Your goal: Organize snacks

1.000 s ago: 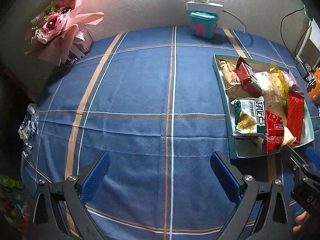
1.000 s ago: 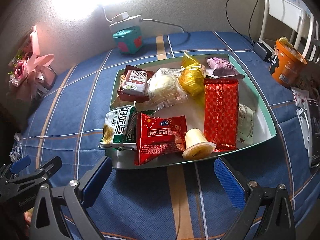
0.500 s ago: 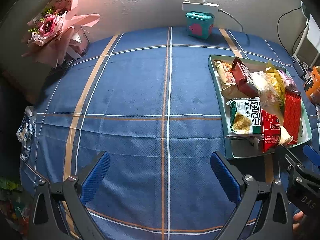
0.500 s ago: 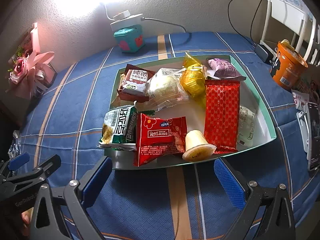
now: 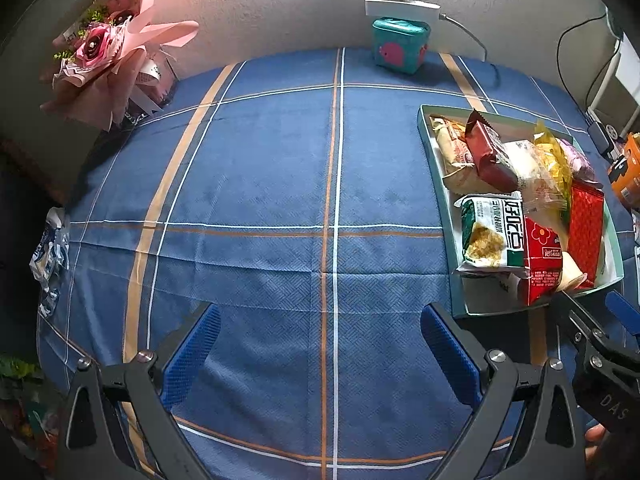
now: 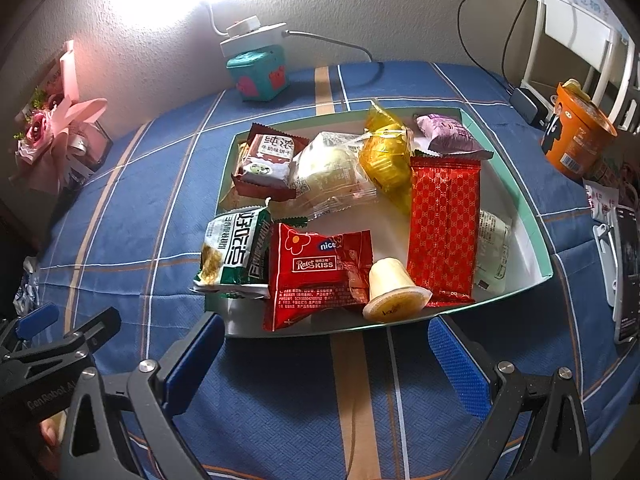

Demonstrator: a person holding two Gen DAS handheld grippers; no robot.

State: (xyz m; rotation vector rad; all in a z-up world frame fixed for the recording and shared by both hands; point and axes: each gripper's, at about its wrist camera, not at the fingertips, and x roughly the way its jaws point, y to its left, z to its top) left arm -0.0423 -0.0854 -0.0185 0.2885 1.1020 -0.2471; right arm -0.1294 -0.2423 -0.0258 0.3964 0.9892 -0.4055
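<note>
Left jaws: my left gripper [image 5: 320,356] hangs with its blue pads wide apart over bare blue plaid tablecloth [image 5: 256,184], holding nothing.
Right jaws: my right gripper [image 6: 326,360] is likewise spread and empty, poised just short of the near rim of the tray [image 6: 516,196].
Tray axis: in the left wrist view the teal tray [image 5: 440,188] runs lengthwise away from me toward the wall, to the right of my left gripper.
Snacks: all lie in the tray. The long red packet [image 6: 444,228] points front to back; the red Kiss packet [image 6: 320,272] and the green-and-white packet [image 6: 234,252] sit at the near left, the latter overhanging the rim. The jelly cup [image 6: 394,290] lies tipped on its side between the two red packets.
Change: over the last second the tray has slid slightly left in the left wrist view; the snacks lie as they did.
Surroundings: a teal box [image 6: 258,74] with a power strip [image 6: 256,32] on top stands by the wall, a pink bouquet [image 5: 112,52] at far left, an orange cup [image 6: 576,136] right of the tray.
Obstruction: the jelly cup and Kiss packet lie nearest my right pads.
</note>
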